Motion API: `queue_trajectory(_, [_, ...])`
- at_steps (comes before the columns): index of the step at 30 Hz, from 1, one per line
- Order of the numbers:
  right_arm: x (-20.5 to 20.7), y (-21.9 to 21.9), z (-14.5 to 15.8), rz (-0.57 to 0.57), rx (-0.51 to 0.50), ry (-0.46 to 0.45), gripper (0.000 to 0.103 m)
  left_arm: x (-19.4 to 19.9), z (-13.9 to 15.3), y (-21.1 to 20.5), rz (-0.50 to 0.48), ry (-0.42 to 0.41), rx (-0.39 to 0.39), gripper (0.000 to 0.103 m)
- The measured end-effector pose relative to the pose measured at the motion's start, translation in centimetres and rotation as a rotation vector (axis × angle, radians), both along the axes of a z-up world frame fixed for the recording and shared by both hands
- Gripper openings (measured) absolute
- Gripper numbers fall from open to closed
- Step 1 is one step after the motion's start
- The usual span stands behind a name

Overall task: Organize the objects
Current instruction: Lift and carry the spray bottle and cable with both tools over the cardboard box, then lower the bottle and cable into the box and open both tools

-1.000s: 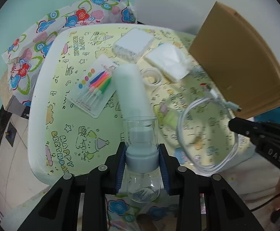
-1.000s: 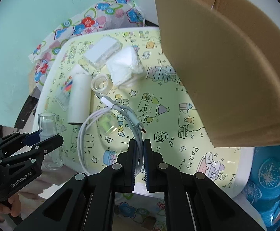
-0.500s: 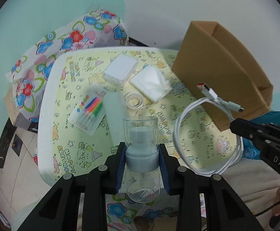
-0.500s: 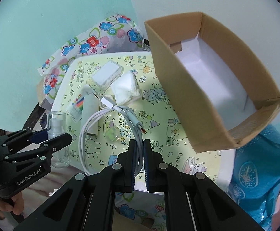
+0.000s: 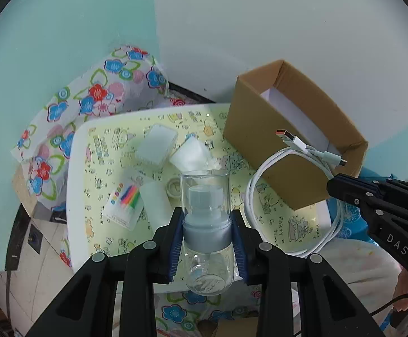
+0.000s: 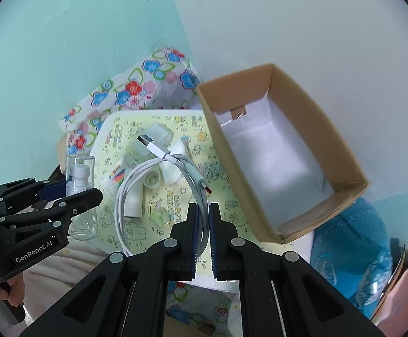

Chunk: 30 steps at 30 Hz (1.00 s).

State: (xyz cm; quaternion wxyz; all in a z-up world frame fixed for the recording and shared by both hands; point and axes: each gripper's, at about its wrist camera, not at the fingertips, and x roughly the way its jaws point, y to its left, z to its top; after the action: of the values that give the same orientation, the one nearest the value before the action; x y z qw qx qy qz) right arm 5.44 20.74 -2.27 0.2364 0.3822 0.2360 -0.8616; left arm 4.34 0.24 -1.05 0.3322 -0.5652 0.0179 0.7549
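Note:
My left gripper (image 5: 206,221) is shut on a clear spray bottle (image 5: 205,224) with a grey collar, held upright above the table's near edge; it also shows in the right wrist view (image 6: 81,193). My right gripper (image 6: 202,216) is shut on a coiled white USB cable (image 6: 161,174), lifted above the table; the cable also shows in the left wrist view (image 5: 288,196). An open cardboard box (image 6: 282,151) with a white inside stands at the table's right, seen too in the left wrist view (image 5: 288,129).
On the yellow birthday tablecloth (image 5: 114,224) lie a pack of coloured candles (image 5: 124,202), a white tube (image 5: 154,205), a tape roll (image 5: 173,186), a clear plastic case (image 5: 154,147) and a white packet (image 5: 191,156). A floral cloth (image 5: 91,104) hangs behind; a blue bag (image 6: 353,252) sits right.
Both grippers have risen and pulled back from the table with the bottle and the cable. The box's open inside has come into view.

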Motion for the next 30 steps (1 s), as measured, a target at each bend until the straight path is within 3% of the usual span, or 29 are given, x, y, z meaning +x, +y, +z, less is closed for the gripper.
queue_trajectory(18, [-4.1, 3.1, 6.4, 0.009, -0.044, 0.054, 0.01, -2.9, 5.9, 6.9, -0.079, 0.048, 0.026, 0.032])
queue_trajectory(30, [-7.8, 6.9, 7.3, -0.049, -0.075, 0.037, 0.01, -3.3, 7.8, 14.8, -0.168, 0.085, 0.027, 0.032])
